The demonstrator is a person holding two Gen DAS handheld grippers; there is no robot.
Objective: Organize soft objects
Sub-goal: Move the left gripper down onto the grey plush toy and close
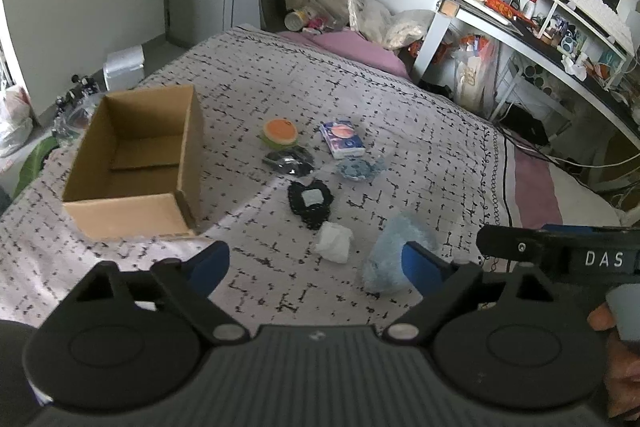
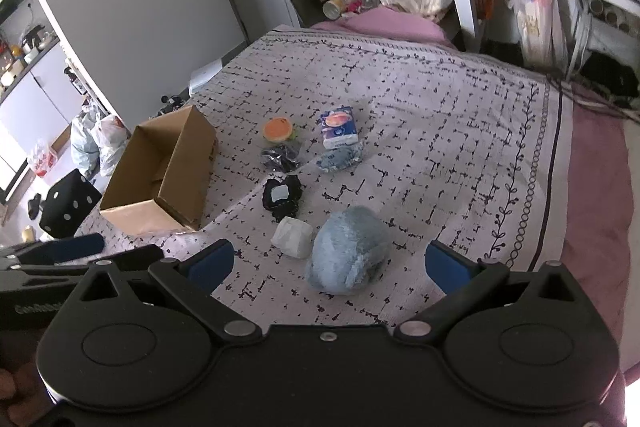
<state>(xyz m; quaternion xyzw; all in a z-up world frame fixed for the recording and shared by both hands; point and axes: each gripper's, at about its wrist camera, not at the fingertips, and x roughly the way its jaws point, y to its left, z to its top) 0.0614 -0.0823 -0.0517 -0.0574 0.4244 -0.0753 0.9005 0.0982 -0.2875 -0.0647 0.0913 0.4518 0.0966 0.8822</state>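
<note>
Both my tools are released: the left tool and the right tool hover over the bed. The blue plush lies lower centre, touching neither; the cardboard box sits left of it.

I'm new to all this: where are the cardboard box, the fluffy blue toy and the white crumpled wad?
Cardboard box [image 1: 188,155], left wrist view, right outer wall.
Fluffy blue toy [image 2: 348,251], right wrist view, middle of body.
White crumpled wad [image 2: 294,237], right wrist view, centre.
</note>
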